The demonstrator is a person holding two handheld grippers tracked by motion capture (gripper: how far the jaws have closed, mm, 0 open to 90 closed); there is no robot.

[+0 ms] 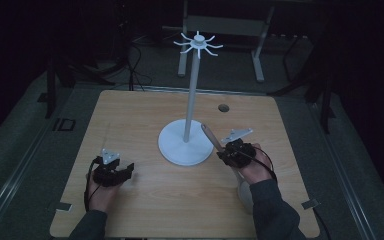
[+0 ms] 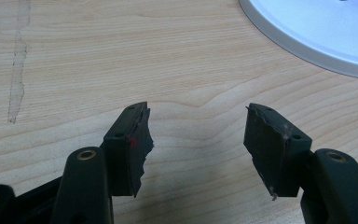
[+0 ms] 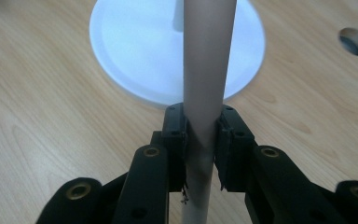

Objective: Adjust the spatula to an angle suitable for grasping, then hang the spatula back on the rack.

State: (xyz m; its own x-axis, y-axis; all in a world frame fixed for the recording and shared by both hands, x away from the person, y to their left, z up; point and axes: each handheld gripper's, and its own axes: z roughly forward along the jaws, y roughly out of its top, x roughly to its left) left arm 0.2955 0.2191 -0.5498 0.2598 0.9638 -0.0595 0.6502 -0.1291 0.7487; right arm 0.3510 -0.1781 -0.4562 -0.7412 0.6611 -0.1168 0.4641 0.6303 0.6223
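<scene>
Right gripper (image 3: 199, 140) we see pinching a wooden handle (image 3: 206, 70) just beside the white stand's base (image 1: 180, 147), while our left gripper (image 2: 198, 140) sits spread over bare table (image 1: 145, 195).

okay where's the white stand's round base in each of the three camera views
High view: the white round base of the stand sits mid-table, between the two grippers.
Left gripper view: its edge fills the top right corner.
Right gripper view: top centre, behind the pale wooden handle held by the right gripper.
Shared landmark: the light wooden tabletop.
</scene>
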